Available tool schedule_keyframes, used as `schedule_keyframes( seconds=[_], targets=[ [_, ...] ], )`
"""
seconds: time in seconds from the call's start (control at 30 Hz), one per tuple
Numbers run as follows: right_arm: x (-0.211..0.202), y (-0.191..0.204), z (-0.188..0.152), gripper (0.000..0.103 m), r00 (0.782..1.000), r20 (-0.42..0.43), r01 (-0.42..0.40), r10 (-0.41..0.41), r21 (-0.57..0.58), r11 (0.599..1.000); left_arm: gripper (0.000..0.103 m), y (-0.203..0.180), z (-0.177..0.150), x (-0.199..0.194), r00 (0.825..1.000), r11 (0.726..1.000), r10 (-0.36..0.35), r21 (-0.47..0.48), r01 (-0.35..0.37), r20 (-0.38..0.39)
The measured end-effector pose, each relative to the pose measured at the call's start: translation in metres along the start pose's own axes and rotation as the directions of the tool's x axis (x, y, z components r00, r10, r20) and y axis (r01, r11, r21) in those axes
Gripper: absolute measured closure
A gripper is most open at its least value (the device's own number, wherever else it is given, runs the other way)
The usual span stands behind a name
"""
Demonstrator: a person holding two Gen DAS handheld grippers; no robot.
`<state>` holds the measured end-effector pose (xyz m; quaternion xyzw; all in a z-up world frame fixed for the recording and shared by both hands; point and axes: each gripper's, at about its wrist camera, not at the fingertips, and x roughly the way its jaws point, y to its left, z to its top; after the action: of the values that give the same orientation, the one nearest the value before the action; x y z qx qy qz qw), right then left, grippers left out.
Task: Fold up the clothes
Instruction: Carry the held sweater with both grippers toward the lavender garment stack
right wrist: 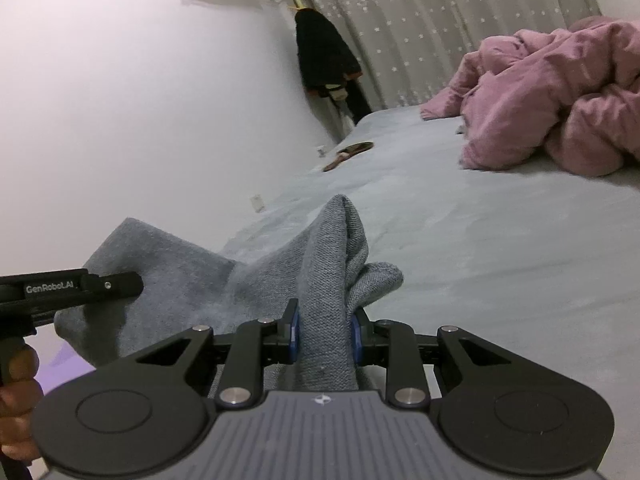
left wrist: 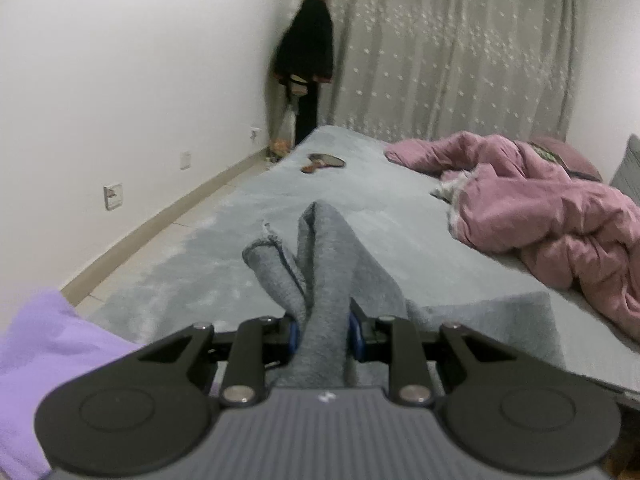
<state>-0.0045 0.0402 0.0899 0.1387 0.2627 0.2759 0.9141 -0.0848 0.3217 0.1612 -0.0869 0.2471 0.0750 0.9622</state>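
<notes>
Sweater [left wrist: 320,264], grey knit, hangs bunched between both grippers just above the bed [left wrist: 360,200], its loose end trailing on the cover. Beyond it a pink quilt [left wrist: 540,208] is heaped at the far right, and a small mirror [left wrist: 326,160] lies near the bed's far edge. The left gripper [left wrist: 323,330] has its jaws clamped on a thick fold of the knit; the right gripper [right wrist: 325,330] pinches another fold the same way. This looks like the lift-and-spread step: next the two held folds should be drawn apart and laid flat on the bed. Only the left view shows purple cloth [left wrist: 48,352] at the near corner; only the right view shows the other gripper from the side with a hand [right wrist: 18,392] on its grip
</notes>
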Motion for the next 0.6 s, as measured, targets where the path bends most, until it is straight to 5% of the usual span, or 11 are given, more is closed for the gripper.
schedule_keyframes(
  seconds=[0.6],
  targets=[
    [0.036, 0.092, -0.029, 0.078, 0.971, -0.056, -0.231, 0.234, 0.046, 0.972, 0.082, 0.135, 0.005, -0.091, 0.986, 0.979, 0.154, -0.144, -0.144, 0.059]
  ],
)
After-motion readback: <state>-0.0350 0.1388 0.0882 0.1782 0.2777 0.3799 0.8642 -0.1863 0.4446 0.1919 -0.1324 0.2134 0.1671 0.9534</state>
